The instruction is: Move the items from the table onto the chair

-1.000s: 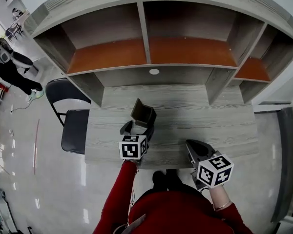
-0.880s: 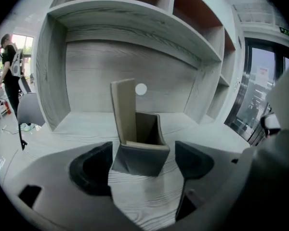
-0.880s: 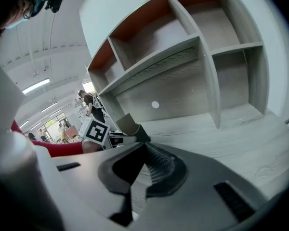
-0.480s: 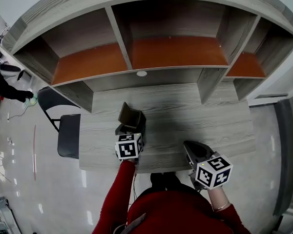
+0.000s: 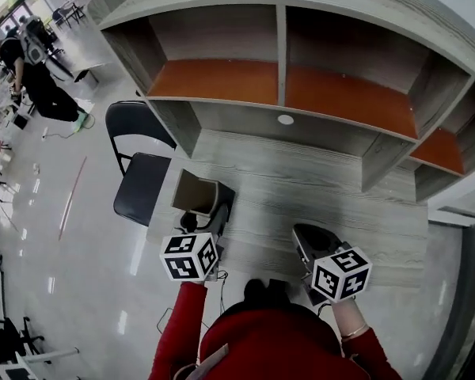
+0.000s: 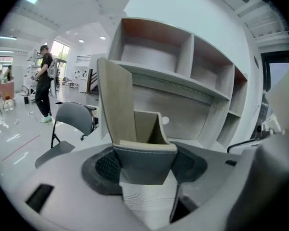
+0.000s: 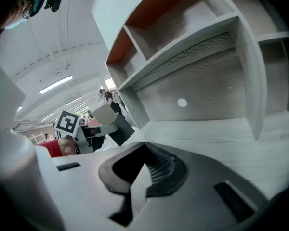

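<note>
One box (image 5: pixel 195 195), upright, is clamped in the jaws of my left gripper (image 5: pixel 206 218) at the table (image 5: pixel 317 204) edge, and the chair (image 5: pixel 141 190) waits just left. Right gripper (image 5: pixel 307 244): jaws closed, empty.
</note>
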Demonstrator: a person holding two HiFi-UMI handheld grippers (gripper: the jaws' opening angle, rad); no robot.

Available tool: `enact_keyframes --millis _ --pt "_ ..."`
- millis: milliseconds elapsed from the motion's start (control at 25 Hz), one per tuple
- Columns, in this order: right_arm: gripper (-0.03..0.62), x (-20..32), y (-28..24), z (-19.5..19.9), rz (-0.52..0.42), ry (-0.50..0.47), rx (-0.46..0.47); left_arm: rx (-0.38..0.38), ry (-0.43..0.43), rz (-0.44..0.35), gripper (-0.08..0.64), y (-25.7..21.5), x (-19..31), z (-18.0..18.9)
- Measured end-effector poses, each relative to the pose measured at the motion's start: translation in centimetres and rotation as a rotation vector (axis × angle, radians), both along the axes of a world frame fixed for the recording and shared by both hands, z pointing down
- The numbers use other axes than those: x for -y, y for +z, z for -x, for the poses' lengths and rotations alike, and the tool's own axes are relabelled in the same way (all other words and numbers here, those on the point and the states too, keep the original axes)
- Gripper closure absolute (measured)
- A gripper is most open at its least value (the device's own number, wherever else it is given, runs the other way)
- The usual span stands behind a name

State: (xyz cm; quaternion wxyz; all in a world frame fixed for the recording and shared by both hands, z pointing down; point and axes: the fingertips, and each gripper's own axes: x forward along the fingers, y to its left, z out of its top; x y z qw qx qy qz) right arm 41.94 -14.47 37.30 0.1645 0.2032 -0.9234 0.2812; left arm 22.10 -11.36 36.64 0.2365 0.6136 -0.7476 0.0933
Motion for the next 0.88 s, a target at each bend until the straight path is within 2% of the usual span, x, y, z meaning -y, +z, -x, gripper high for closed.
enact_keyframes --millis 280,560,720,880 --pt "0.580 -2.6 -0.7 7.5 -0.054 -0.264 0.011 0.016 -0.276 -0.030 0.275 -1.8 -9.7 5.9" --pt "0.580 -9.4 -0.2 16.7 -0.088 -0.500 0.017 0.038 -0.522 -0.039 0.275 -1.3 -21.5 12.6" --pt "0.580 -15.1 0.3 22.6 -0.111 -0.569 0.011 0.051 -0.561 -0.035 0.275 -0.4 -27.6 16.9" --pt "0.580 -22.1 -1.9 30.0 -0.123 -0.592 0.009 0.026 -0.530 -0.021 0.275 -1.8 -33.3 22.3"
